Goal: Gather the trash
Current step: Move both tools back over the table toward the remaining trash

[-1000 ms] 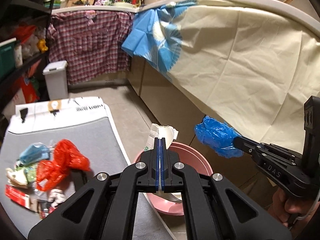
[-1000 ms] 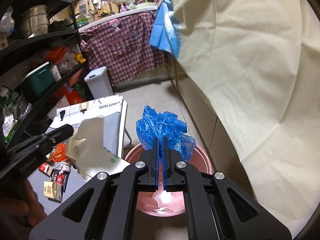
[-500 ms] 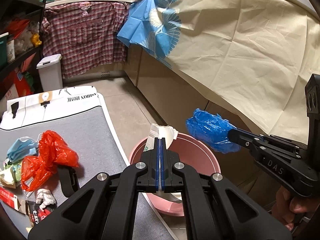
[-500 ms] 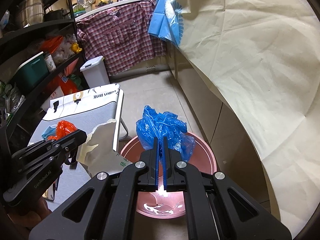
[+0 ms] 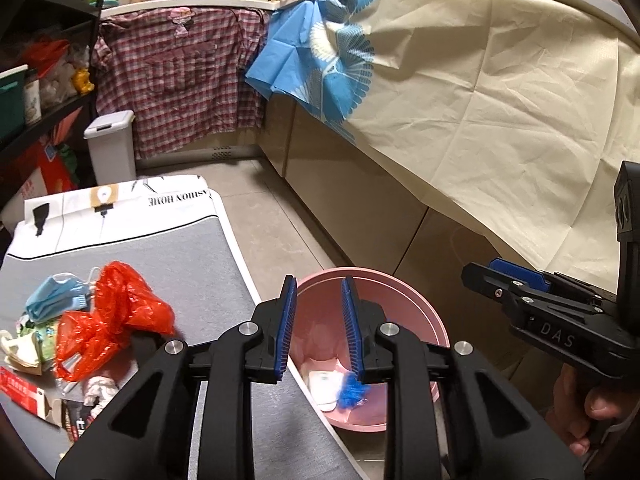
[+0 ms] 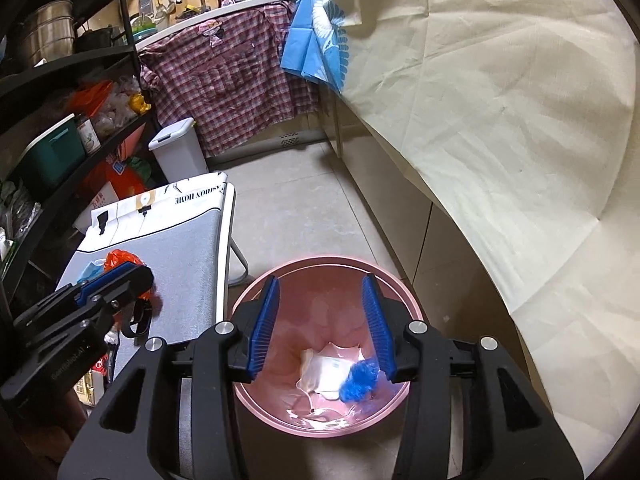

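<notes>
A pink bin [image 5: 420, 320] [image 6: 400, 284] stands on the floor beside a grey board [image 5: 168, 256] [image 6: 176, 248]. A white paper scrap [image 6: 326, 374] [image 5: 326, 386] and a crumpled blue plastic bag [image 6: 360, 376] [image 5: 350, 390] lie at its bottom. My left gripper [image 5: 318, 324] is open and empty above the bin's left rim; it also shows in the right wrist view [image 6: 116, 280]. My right gripper [image 6: 320, 324] is open and empty above the bin; it also shows in the left wrist view [image 5: 480, 276]. A red plastic bag [image 5: 108, 316], a blue face mask [image 5: 54, 296] and wrappers [image 5: 24, 388] lie on the board.
A cream cloth [image 5: 500, 100] hangs over the counter at right, with cabinet fronts [image 5: 360, 200] under it. A white pedal bin [image 5: 112, 144] stands by a plaid cloth [image 5: 180, 72]. Dark shelves [image 6: 60, 120] line the left. Tiled floor [image 6: 296, 208] lies between.
Both grippers have opened. The white paper scrap and the blue plastic bag have dropped from them into the pink bin.
</notes>
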The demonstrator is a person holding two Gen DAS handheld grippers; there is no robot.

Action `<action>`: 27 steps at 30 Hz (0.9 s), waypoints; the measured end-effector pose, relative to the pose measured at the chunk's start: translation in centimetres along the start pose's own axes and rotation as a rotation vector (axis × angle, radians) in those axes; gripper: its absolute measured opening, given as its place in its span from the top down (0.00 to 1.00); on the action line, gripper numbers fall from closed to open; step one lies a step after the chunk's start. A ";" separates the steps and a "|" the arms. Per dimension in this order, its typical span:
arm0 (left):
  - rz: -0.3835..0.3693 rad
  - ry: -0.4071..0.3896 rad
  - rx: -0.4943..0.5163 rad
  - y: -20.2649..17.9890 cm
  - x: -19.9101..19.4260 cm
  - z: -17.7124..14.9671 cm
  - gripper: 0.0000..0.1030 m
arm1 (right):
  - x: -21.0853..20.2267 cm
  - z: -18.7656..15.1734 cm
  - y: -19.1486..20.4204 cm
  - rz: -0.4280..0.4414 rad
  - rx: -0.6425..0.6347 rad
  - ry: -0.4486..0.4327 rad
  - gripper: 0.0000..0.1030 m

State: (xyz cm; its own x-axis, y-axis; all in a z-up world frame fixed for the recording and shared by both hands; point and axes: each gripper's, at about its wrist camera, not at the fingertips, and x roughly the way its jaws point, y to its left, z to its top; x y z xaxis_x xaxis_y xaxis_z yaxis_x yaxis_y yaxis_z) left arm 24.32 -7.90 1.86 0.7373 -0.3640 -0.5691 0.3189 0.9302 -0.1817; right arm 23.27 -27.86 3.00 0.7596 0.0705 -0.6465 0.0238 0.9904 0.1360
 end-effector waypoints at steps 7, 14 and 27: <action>0.035 -0.028 0.009 1.1 -2.3 -0.4 0.78 | -1.9 -0.2 0.9 0.010 -0.035 -0.075 0.57; 0.084 -0.064 -0.001 3.0 -6.0 -0.8 0.78 | -4.3 -0.5 2.2 0.045 -0.056 -0.167 0.57; 0.227 -0.091 0.028 9.6 -14.7 0.9 0.78 | -7.2 -1.0 4.9 0.149 -0.093 -0.213 0.57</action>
State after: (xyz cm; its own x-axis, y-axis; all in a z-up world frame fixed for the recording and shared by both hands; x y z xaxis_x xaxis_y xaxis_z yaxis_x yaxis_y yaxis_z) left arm 17.10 6.28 9.24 0.8424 -0.1495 -0.5178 0.1542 0.9874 -0.0342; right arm 17.27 -23.42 7.53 0.8703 0.1990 -0.4505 -0.1504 0.9784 0.1417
